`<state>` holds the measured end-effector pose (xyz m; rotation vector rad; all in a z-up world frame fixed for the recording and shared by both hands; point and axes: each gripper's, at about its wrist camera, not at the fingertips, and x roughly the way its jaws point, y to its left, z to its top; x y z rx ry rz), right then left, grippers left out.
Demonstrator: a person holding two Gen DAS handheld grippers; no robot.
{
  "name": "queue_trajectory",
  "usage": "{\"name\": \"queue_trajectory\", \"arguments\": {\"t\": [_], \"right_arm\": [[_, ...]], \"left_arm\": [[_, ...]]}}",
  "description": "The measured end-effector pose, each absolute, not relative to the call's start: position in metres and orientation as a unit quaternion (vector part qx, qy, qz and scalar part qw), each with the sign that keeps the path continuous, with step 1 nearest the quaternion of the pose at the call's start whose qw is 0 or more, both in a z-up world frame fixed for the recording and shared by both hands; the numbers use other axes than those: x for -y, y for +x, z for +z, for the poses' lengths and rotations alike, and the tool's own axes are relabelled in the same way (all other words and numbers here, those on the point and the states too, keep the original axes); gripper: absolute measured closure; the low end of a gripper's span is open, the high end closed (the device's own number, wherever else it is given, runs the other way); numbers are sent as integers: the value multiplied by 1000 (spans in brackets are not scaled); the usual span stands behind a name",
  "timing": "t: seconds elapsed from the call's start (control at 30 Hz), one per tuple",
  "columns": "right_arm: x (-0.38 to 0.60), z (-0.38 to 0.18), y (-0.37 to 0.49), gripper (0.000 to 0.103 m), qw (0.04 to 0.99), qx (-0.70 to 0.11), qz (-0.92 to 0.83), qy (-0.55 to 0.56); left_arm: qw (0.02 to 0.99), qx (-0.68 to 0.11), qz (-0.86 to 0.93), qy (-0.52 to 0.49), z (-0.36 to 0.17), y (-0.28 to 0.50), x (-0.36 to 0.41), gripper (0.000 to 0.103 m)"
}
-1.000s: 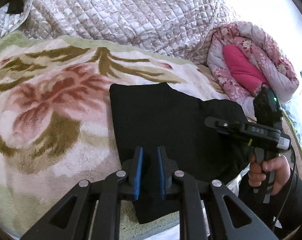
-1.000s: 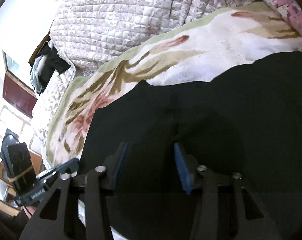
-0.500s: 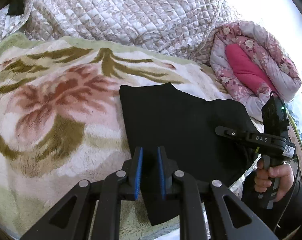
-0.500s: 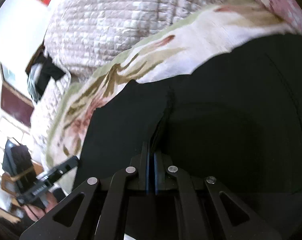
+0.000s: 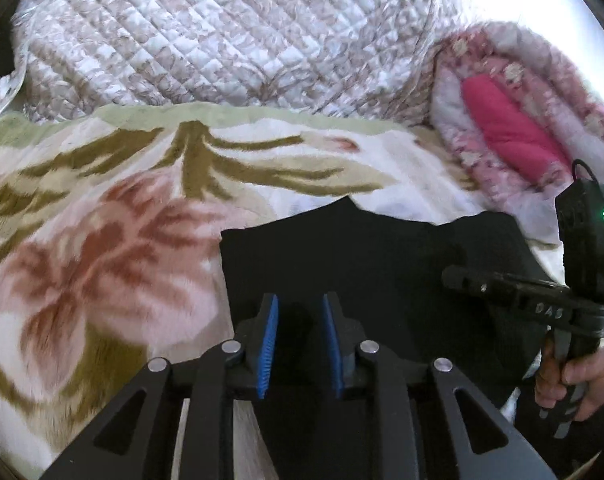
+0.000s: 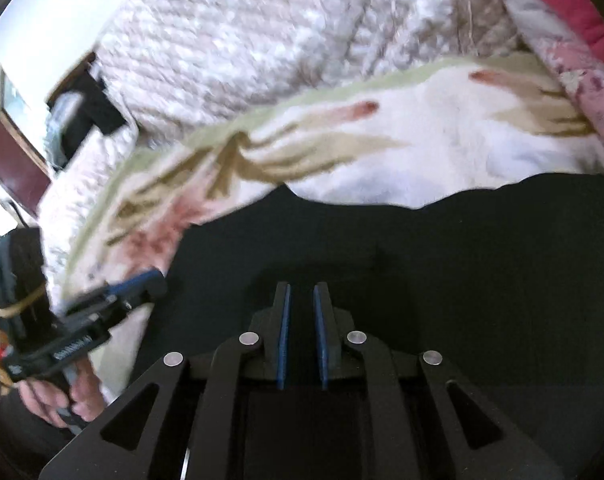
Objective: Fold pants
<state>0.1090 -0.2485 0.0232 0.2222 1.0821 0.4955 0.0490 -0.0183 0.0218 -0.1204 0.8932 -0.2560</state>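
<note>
We see the black fabric pants (image 5: 382, 272) only in part: in both wrist views their near end runs under the gripper frames and off the bottom of the picture, and the right wrist view cuts them off at its right edge. The cloth is so dark that we cannot make out seams, folds or which end is the waist.

The pants lie flat on the plush cream blanket with pink flowers and olive leaves (image 5: 101, 240), at its near right part. Their long axis runs across the blanket, left to right; the far edge is uneven, with a small raised point (image 6: 285, 188).

Our left gripper (image 5: 299, 344) hangs over the pants' left part, its blue pads (image 5: 268, 348) standing apart and opening, with dark cloth seen in the gap but not pinched. Our right gripper (image 6: 302, 336) sits over the middle of the pants, its pads a narrow slit apart and opening; whether cloth lies between them we cannot tell.

Bare blanket lies open to the left and beyond the pants. The quilted beige bedspread (image 5: 221, 32) bounds the far edge, the rolled pink floral quilt (image 5: 522, 120) the far right corner.
</note>
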Motion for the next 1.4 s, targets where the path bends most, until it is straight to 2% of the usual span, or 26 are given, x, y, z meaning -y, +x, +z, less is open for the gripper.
{"name": "queue_trajectory", "arguments": {"t": [0.03, 0.1, 0.13, 0.33, 0.43, 0.7, 0.8, 1.0, 1.13, 1.27, 1.3, 1.4], "right_arm": [[254, 20, 110, 97, 822, -504, 236, 120], [261, 25, 113, 97, 829, -498, 219, 128], [259, 29, 112, 93, 836, -493, 212, 118], [248, 42, 93, 91, 835, -484, 241, 102], [245, 31, 72, 82, 833, -488, 252, 74], [247, 56, 8, 82, 857, -452, 245, 28], [242, 39, -10, 82, 844, -477, 245, 9], [245, 43, -18, 82, 853, -468, 233, 6], [262, 47, -14, 82, 858, -473, 201, 13], [313, 56, -5, 82, 865, -475, 137, 92], [327, 61, -4, 79, 868, -468, 125, 112], [361, 74, -4, 50, 876, -446, 92, 159]], "left_arm": [[890, -436, -120, -52, 16, 54, 20, 78], [892, -434, -119, -47, 11, 59, 19, 78], [893, -431, -118, -44, 12, 60, 20, 78], [893, -433, -117, -42, 13, 62, 22, 78], [892, -432, -127, -43, 14, 47, 21, 76], [894, -420, -148, -47, 25, -24, 22, 76], [888, -431, -154, -37, 15, -45, 28, 76], [889, -431, -148, -48, 15, -53, 25, 76], [888, -434, -146, -51, 14, -53, 24, 76], [886, -437, -145, -50, 15, -52, 25, 76], [886, -438, -145, -50, 15, -52, 25, 76], [884, -442, -141, -49, 17, -48, 26, 76]]}}
